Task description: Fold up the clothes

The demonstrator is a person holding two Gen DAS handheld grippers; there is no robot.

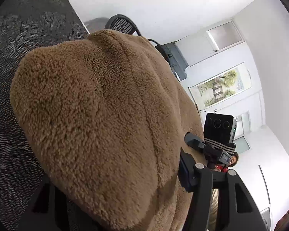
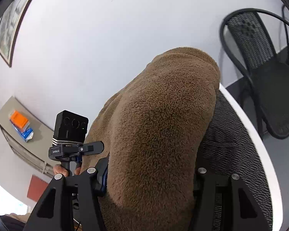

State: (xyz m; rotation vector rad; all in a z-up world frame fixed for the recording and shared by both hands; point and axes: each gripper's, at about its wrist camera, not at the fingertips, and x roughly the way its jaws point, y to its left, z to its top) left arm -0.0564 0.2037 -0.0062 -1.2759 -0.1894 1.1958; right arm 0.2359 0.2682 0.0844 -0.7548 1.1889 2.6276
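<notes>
A thick brown fleece garment (image 1: 98, 104) fills the left wrist view and bulges up between the fingers of my left gripper (image 1: 121, 182), which is shut on it. In the right wrist view the same fleece garment (image 2: 160, 127) rises in a fat fold from my right gripper (image 2: 148, 175), also shut on it. Both sets of fingertips are buried in the pile. The two grippers are close together: the right one's camera block (image 1: 219, 129) shows past the fleece, and the left one's camera block (image 2: 71, 132) shows in the right wrist view, with a hand (image 2: 60, 170) on its handle.
A round table with a white rim (image 2: 256, 146) carries a dark patterned cloth (image 1: 19, 44) under the garment. A black mesh chair (image 2: 264, 73) stands beside it. A painting (image 1: 219, 86) hangs on the white wall, and a shelf (image 2: 38, 134) holds orange and blue boxes.
</notes>
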